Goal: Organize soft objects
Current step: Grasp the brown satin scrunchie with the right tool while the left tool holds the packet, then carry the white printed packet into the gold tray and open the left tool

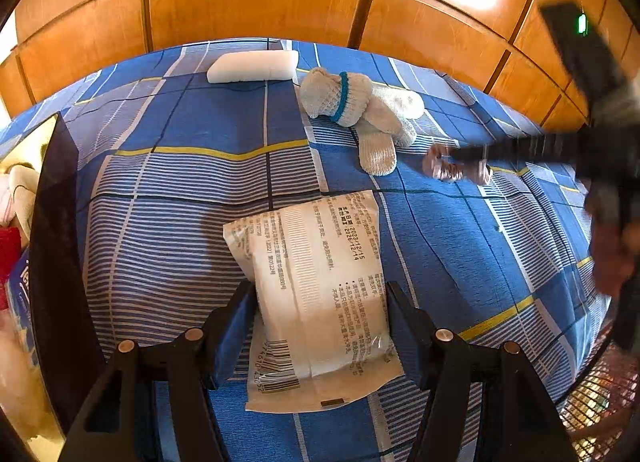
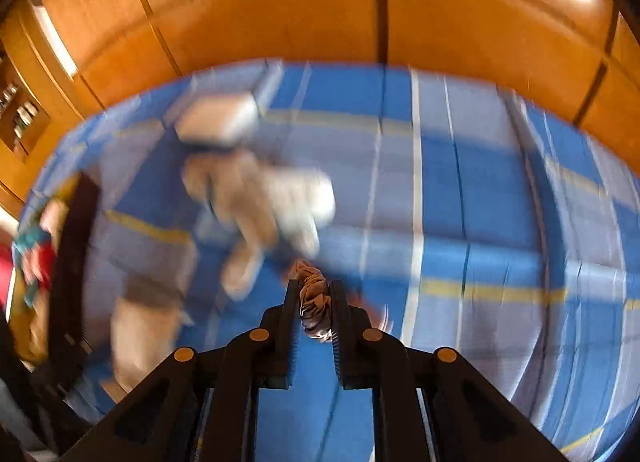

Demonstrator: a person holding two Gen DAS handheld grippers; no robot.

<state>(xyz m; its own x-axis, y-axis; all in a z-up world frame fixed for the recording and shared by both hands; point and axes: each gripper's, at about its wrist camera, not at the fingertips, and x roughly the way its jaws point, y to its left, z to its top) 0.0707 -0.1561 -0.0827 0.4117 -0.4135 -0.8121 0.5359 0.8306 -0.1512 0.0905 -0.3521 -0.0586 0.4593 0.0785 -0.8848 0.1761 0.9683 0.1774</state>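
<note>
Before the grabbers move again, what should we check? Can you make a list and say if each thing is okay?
1. Right gripper shut on the brown scrunchie: ok.
2. Left gripper around the white packet, fingers at its sides: ok.
3. Left pads pressing hard enough to lift the packet: cannot tell.
4. Gloves lie clear of both grippers: ok.
5. Bin at the left has room: cannot tell.
6. Right view sharp enough to aim: not ok, it is blurred.
</note>
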